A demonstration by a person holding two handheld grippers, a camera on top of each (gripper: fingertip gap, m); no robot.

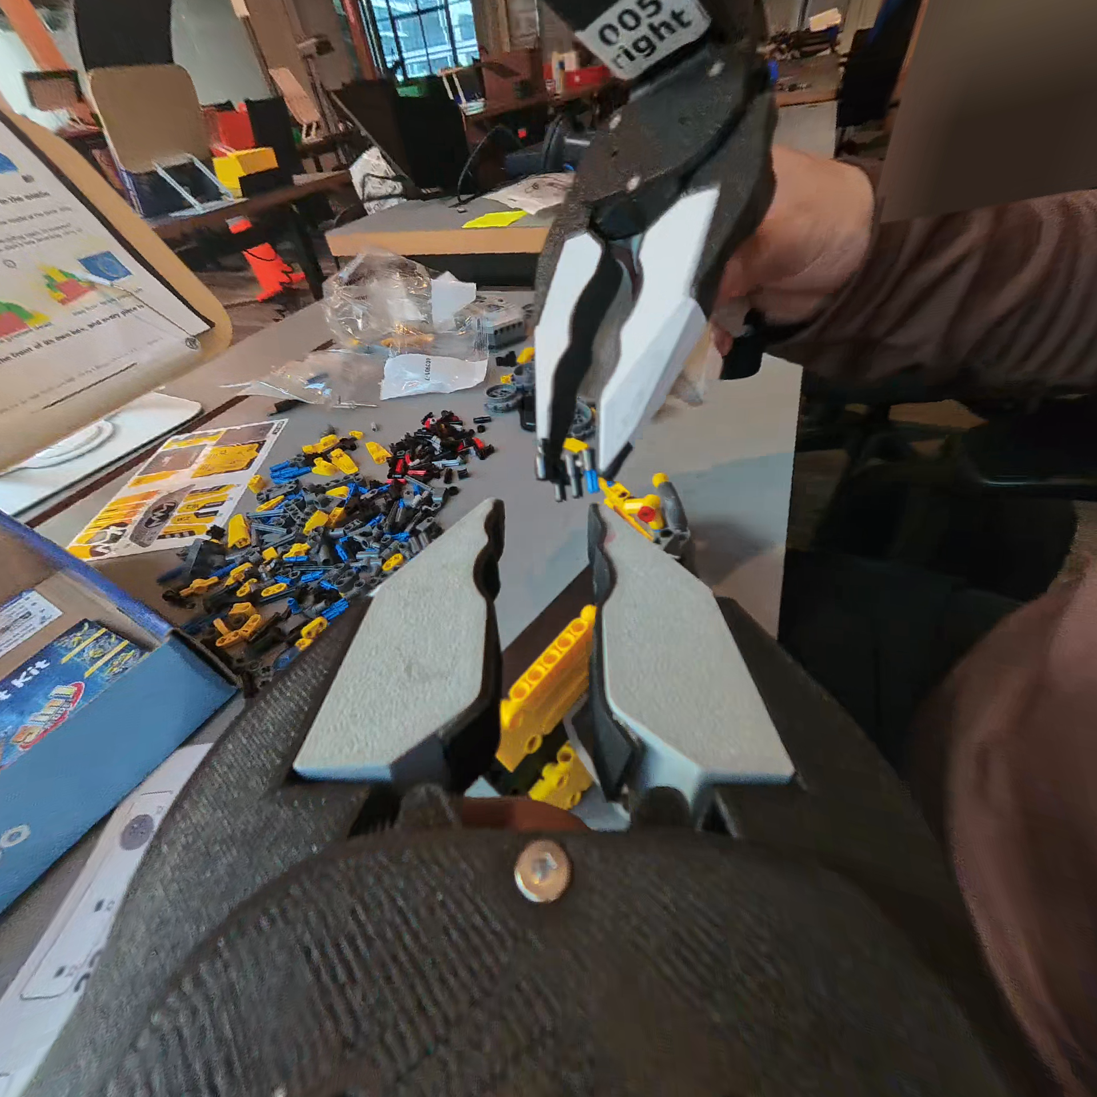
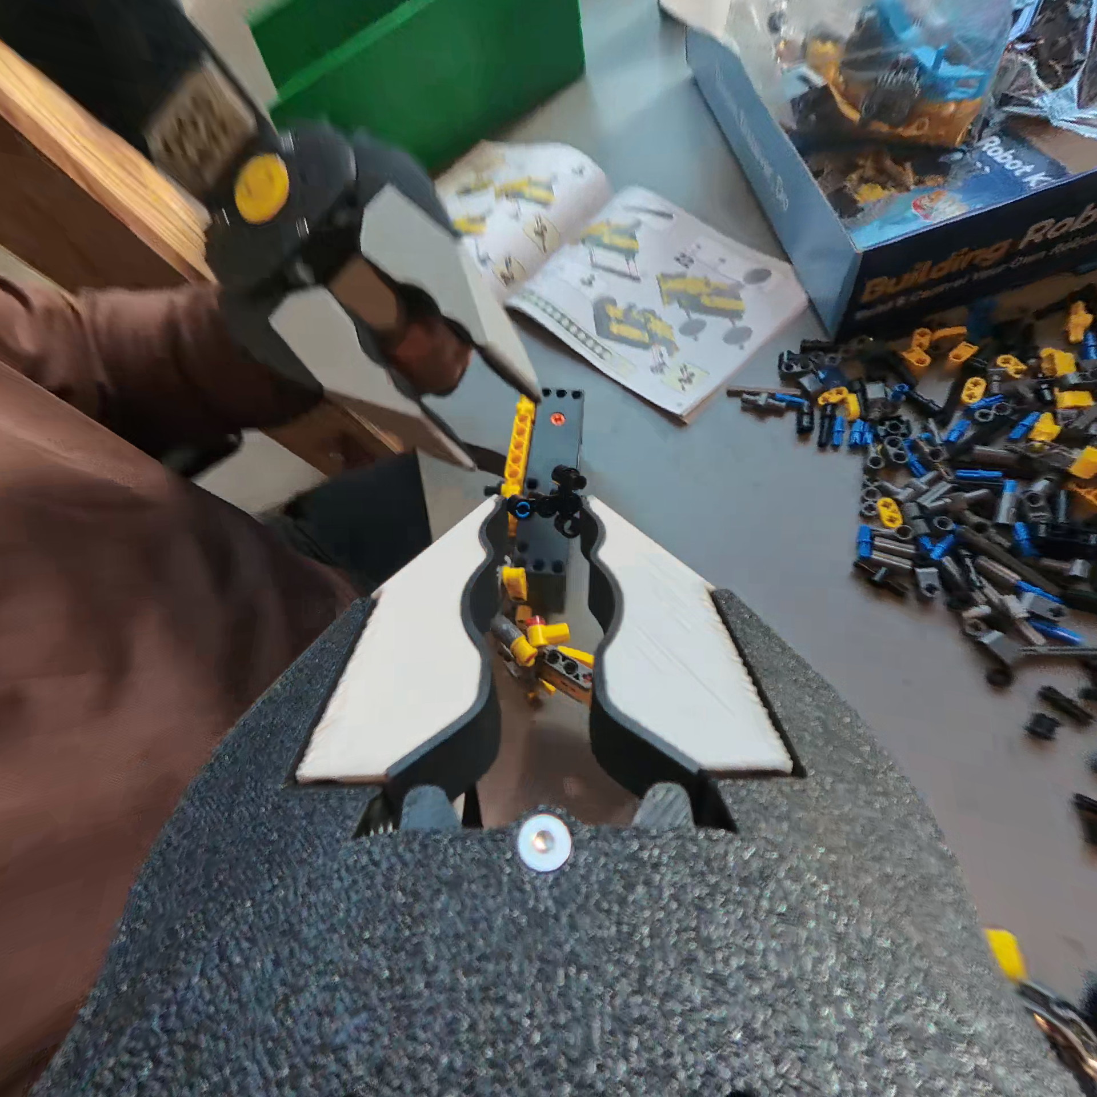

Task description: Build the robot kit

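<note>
My left gripper is shut on a small build: a yellow holed beam fixed to a black block. It holds the build above the grey table. The left gripper also shows in the right wrist view, gripping the beam's end. My right gripper is shut on a small black connector piece with grey and blue pins. It holds the piece right at the block's near end. In the left wrist view the right gripper hangs just beyond my left fingertips. A small yellow and grey sub-assembly lies on the table below.
A pile of loose black, blue, grey and yellow parts lies left of the grippers. An open instruction booklet, a sticker sheet, a blue kit box, plastic bags and a green box surround it. The table's edge is close on the right. Less than 4 cm separates the two grippers' tips.
</note>
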